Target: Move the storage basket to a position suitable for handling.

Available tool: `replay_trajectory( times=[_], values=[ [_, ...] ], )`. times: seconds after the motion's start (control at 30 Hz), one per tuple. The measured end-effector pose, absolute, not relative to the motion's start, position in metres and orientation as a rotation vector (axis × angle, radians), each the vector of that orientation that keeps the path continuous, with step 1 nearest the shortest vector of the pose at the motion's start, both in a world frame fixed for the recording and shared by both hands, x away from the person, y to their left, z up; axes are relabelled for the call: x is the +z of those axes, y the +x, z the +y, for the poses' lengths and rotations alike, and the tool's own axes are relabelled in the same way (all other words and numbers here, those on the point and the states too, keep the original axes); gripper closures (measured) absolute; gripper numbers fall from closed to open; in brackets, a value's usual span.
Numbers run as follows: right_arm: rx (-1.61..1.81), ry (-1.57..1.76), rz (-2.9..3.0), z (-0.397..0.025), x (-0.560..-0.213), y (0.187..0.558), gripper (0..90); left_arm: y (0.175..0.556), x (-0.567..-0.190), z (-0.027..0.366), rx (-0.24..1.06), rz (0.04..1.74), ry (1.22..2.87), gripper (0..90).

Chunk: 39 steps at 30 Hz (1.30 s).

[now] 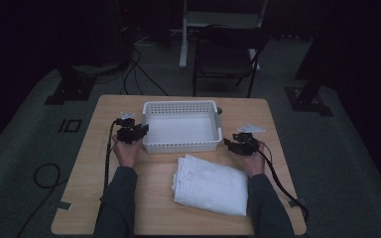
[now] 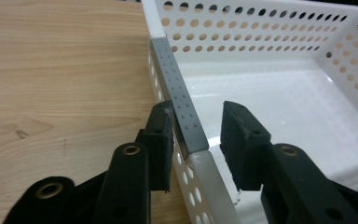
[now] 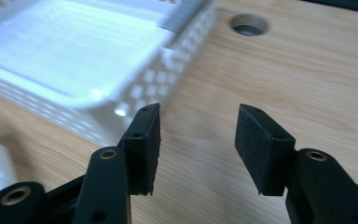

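1. Straddling the grey handle strip [image 2: 179,93] on the rim of the white basket [image 1: 180,126], the left gripper [image 1: 138,130] has spread jaws, one outside the wall and one inside; closing off-centre could tilt the basket or slip.
2. Folded white towel [image 1: 209,184] lies on the table [image 1: 104,163] just in front of the basket.
3. Right gripper [image 3: 196,144] hovers open beside the basket's corner, holding nothing; a one-sided lift could skew the basket.

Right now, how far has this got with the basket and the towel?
Hardly begun. The white perforated basket is empty, and the folded white towel lies untouched on the table. In hand: the left gripper straddles the basket's grey-capped rim, jaws open. The right gripper hovers open beside it. Presumably the towel has yet to go in.
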State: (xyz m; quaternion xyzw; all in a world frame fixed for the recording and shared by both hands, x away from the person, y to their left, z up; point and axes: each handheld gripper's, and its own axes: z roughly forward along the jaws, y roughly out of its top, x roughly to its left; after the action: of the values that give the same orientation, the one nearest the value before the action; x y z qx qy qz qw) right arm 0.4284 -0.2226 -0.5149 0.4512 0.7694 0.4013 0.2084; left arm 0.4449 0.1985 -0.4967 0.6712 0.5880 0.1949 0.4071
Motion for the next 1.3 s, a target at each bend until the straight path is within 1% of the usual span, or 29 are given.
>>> replay_trajectory(
  times=[0.1,0.3,0.57,0.63,0.7,0.73,0.77,0.83,0.87,1.0,1.07,1.17,1.3],
  values=[
    [1.115,1.22,2.173,-0.216,-0.515,0.427,50.9,0.448,-0.5,0.197,0.46,1.464,1.686,64.1],
    [1.125,1.239,2.179,-0.221,-0.514,0.423,53.4,0.455,-0.502,0.192,0.452,1.448,1.696,64.9],
    [1.131,1.237,2.181,-0.22,-0.515,0.421,51.5,0.46,-0.503,0.196,0.426,1.437,1.651,64.8],
    [1.132,1.238,2.188,-0.219,-0.515,0.42,50.1,0.46,-0.503,0.195,0.432,1.434,1.662,63.0],
    [1.131,1.236,2.194,-0.219,-0.515,0.419,49.1,0.458,-0.5,0.193,0.454,1.428,1.673,58.1],
    [1.13,1.237,2.2,-0.22,-0.515,0.419,48.9,0.456,-0.498,0.192,0.496,1.437,1.684,52.2],
    [1.133,1.237,2.205,-0.22,-0.515,0.418,48.9,0.452,-0.494,0.192,0.524,1.436,1.693,52.2],
    [1.121,1.24,2.205,-0.221,-0.513,0.417,49.2,0.445,-0.489,0.196,0.531,1.417,1.678,52.1],
    [1.097,1.246,2.208,-0.223,-0.511,0.415,49.4,0.439,-0.485,0.2,0.545,1.417,1.663,50.1],
    [1.072,1.24,2.212,-0.226,-0.506,0.41,51.0,0.419,-0.475,0.211,0.545,1.369,1.617,49.1],
    [1.076,1.23,2.214,-0.227,-0.503,0.406,53.1,0.406,-0.474,0.214,0.509,1.324,1.611,50.0],
    [1.063,1.219,2.233,-0.227,-0.497,0.399,53.8,0.392,-0.475,0.213,0.429,1.253,1.622,54.6],
    [1.063,1.195,2.245,-0.228,-0.49,0.384,53.2,0.375,-0.479,0.203,0.386,1.191,1.647,54.6]
  ],
)
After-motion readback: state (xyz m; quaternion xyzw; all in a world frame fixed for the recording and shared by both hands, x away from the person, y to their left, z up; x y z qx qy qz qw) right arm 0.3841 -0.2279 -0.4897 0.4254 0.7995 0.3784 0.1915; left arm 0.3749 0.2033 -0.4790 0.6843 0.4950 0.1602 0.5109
